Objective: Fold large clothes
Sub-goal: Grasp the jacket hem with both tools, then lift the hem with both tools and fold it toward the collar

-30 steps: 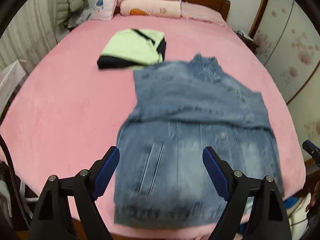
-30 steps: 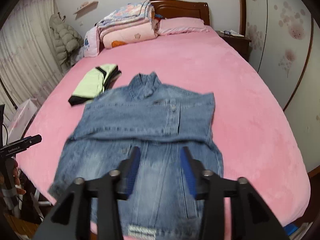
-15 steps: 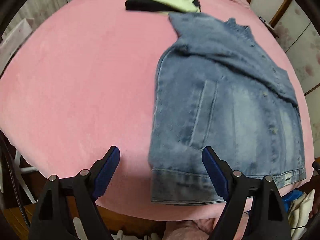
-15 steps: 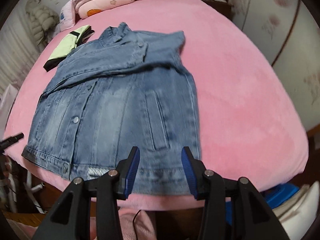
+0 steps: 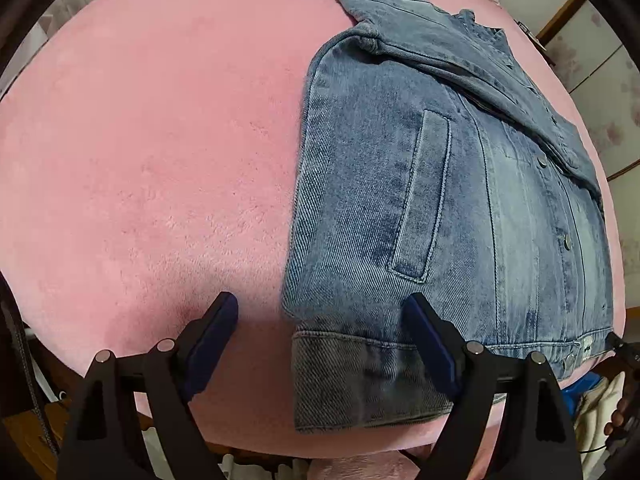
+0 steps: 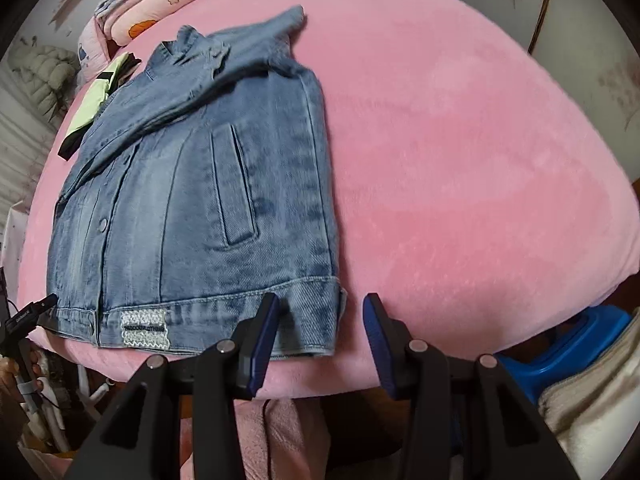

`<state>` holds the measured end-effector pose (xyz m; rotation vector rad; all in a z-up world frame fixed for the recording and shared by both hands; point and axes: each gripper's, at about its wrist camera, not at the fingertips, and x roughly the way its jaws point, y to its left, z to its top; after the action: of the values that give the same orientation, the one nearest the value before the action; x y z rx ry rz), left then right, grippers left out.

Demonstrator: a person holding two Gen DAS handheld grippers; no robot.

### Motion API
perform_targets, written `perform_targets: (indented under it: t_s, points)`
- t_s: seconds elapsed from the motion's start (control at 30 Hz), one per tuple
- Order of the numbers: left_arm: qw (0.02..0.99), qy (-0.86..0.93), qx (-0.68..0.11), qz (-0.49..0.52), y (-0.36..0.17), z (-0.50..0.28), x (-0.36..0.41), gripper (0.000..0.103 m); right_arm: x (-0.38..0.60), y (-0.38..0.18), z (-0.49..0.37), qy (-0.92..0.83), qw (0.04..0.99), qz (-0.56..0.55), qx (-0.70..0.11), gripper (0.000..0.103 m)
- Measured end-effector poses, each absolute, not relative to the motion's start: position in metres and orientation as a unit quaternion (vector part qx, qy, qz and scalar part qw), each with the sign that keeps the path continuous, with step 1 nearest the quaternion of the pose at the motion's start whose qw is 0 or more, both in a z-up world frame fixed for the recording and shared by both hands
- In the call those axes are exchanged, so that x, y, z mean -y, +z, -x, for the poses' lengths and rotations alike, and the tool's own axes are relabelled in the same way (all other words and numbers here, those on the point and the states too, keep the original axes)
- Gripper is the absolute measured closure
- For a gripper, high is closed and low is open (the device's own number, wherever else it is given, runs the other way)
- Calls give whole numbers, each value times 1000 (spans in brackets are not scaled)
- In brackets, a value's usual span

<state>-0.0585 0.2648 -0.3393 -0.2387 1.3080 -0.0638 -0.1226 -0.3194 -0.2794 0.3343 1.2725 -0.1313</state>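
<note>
On the pink bed (image 5: 140, 160), the denim jacket (image 5: 440, 200) fills the right of the left wrist frame. The left gripper (image 5: 322, 312) gapes over its lower-left hem corner. The right gripper (image 6: 320, 308) stands parted, empty, at the opposite hem corner.

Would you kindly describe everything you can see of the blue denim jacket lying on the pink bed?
The blue denim jacket lies front up on the pink plush bedspread, its hem band at the near bed edge. It is faded, washed denim with metal snap buttons, two slanted welt pockets and a white woven label on the hem. Its sleeves are folded across the chest, below the collar. A lime-green and black folded garment lies by its collar. Neither gripper visibly touches it.
</note>
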Motion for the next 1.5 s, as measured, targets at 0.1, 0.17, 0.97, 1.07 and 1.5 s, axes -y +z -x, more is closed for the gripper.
perform_targets:
  t_s: [0.1, 0.17, 0.97, 1.07, 1.5]
  points:
    - [787, -32, -605, 116, -343, 58, -265, 19, 320, -289, 121, -51, 783, -169, -597, 60]
    - [785, -36, -606, 119, -343, 58, -267, 19, 319, -294, 120, -43, 780, -178, -599, 60]
    - [735, -83, -659, 138, -345, 55, -245, 88, 309, -304, 107, -41, 759, -173, -627, 76]
    - [730, -72, -673, 95, -335, 48, -231, 92, 298, -288, 104, -31, 766, -140, -626, 87]
    - [763, -97, -599, 221, -217, -14, -205, 94, 288, -162, 41, 58, 823, -165, -541, 93]
